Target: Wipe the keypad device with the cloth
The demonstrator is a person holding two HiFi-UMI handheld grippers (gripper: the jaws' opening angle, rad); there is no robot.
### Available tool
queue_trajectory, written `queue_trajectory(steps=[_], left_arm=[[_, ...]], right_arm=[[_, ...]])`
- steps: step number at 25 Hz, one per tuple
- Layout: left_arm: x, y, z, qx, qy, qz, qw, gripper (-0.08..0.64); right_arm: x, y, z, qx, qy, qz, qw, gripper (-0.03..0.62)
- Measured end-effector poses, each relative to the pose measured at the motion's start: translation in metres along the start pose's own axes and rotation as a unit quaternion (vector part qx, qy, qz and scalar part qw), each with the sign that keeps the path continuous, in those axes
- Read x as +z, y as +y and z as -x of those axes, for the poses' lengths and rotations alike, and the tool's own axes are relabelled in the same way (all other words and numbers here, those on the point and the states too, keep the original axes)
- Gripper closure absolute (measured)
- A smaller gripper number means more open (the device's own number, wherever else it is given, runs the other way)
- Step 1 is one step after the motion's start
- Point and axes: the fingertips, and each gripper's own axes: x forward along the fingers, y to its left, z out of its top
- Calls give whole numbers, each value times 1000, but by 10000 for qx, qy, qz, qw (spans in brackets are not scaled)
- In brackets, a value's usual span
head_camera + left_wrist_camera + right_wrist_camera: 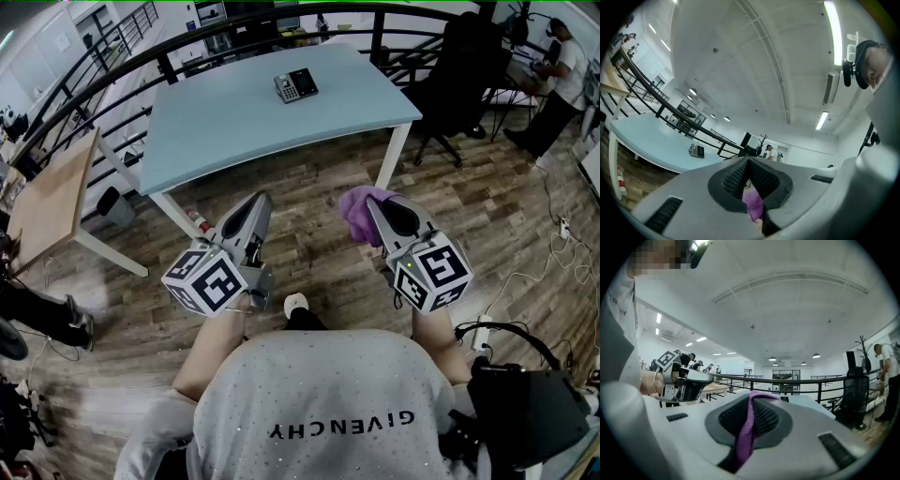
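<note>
Well, the keypad device (pixel 295 86) sits near the far edge of the pale blue table (pixel 234 127), nothing around it, and nobody is touching it. It looks small from where the person stands, well back on the wooden floor (pixel 309 202) with the near table edge ahead of both grippers.

The cloth (pixel 356 208), a purple bundle, is nowhere near the device. It is pinched in the right gripper (pixel 377 208), with most of it bunched out past the tip. The right gripper view shows the fingers pressed together on a strip of it that runs down between the ribbed pads (pixel 761 420).

The left gripper (pixel 258 204) has its fingers closed tip to tip, and the head view shows nothing hanging from it. In the left gripper view a purple patch shows low in the gap behind the tips. I'd guess that is the cloth seen beyond, though I can't be sure.

So the wiping has not begun, as I judge it. The cloth is in hand, which is the only part done. What's left is to step up, reach across the table and rub the device.

Around them are a black railing (pixel 112 70), an office chair (pixel 459 66) and another person (pixel 562 75) off to the right.
</note>
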Motion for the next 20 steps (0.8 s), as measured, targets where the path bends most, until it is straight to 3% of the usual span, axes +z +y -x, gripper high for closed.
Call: queue_trajectory(steps=[12,20], left_arm=[[2,39,-21,42,59,112,9999,560],[28,91,-74,-2,4,-213,9998,560]], right_arm=[[-10,-11,-42,28,110,-101,9999,569],[4,-54,-113,-113,-58,-515,9986,568]])
